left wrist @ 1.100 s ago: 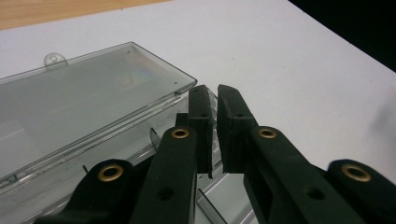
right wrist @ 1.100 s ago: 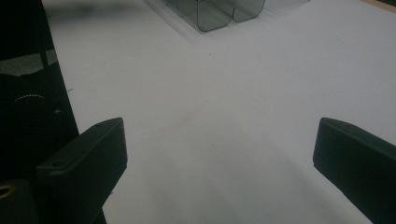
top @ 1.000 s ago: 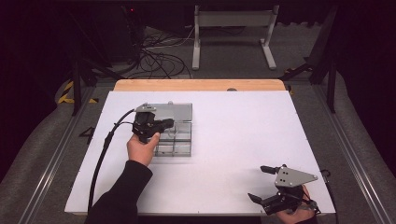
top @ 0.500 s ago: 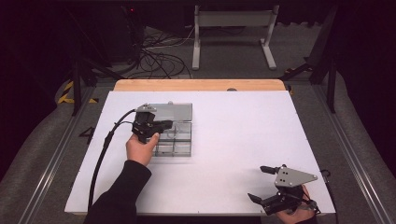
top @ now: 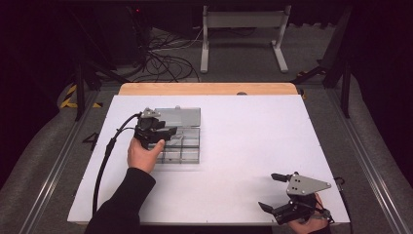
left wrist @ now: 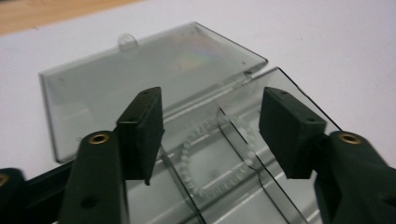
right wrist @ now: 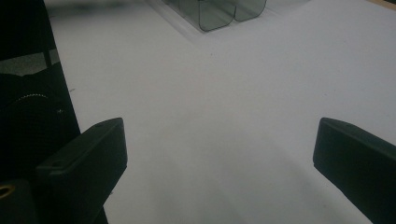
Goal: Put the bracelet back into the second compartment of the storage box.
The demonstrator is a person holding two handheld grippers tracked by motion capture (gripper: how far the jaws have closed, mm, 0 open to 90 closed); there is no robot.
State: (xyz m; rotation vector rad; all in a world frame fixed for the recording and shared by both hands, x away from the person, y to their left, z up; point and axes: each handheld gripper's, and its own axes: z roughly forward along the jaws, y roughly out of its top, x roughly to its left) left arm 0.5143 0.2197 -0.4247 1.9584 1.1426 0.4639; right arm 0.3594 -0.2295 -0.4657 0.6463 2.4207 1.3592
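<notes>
Left gripper jaws just opened over the box at bench left; bracelet lay loose in a compartment, likely dropped off. Right gripper open, idle.

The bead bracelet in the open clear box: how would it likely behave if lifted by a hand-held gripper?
The bead bracelet is a loop of small pale beads, so it would probably hang limp and slip easily. It looks light. It lies across a divider of the clear box, so it may snag when pulled.
</notes>
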